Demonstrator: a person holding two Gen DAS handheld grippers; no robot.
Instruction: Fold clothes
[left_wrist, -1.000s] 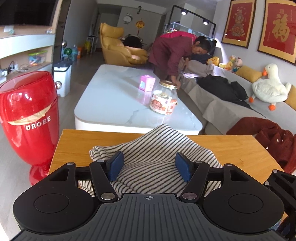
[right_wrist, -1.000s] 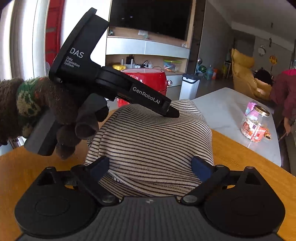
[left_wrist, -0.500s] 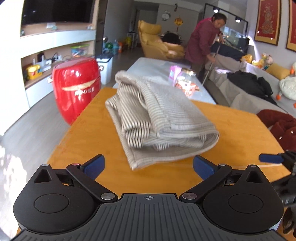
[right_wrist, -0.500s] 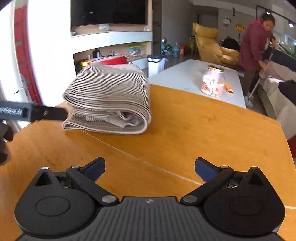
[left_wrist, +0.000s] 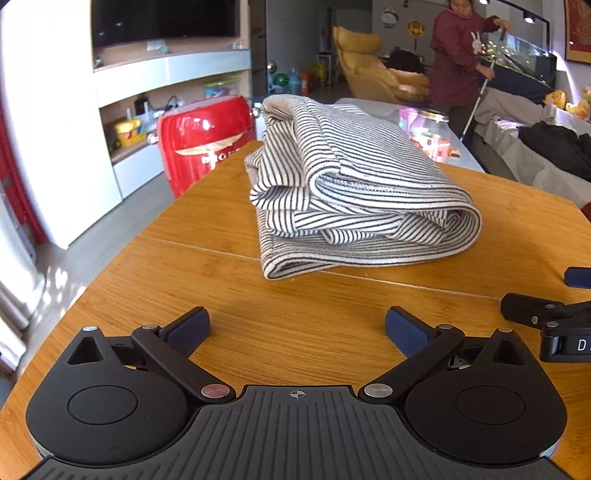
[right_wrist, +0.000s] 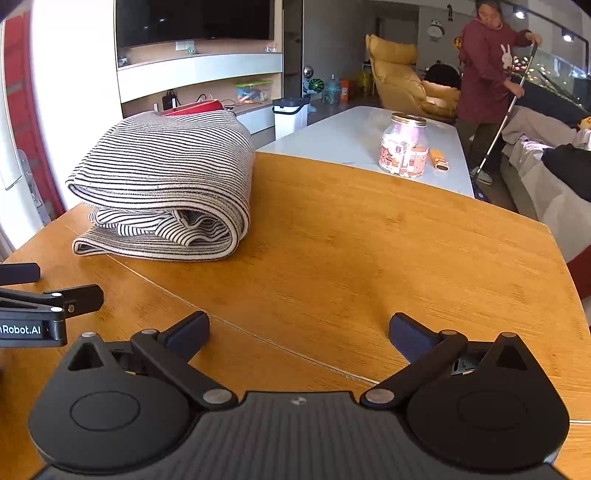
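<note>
Folded striped garment (left_wrist: 354, 192) lies lengthwise away (rounded fold rightward); both claws (left_wrist: 297, 328) (right_wrist: 299, 330) wide, empty.

**Soft knit on polished wood**

A striped garment (left_wrist: 354, 184) of soft, ribbed knit cloth lies folded on a smooth wooden table (left_wrist: 332, 317) with visible grain and a faint sheen. The left gripper (left_wrist: 297, 328) is matt black plastic with ridged casing, bright metal rivets and dull blue pads (left_wrist: 188, 326).
</note>
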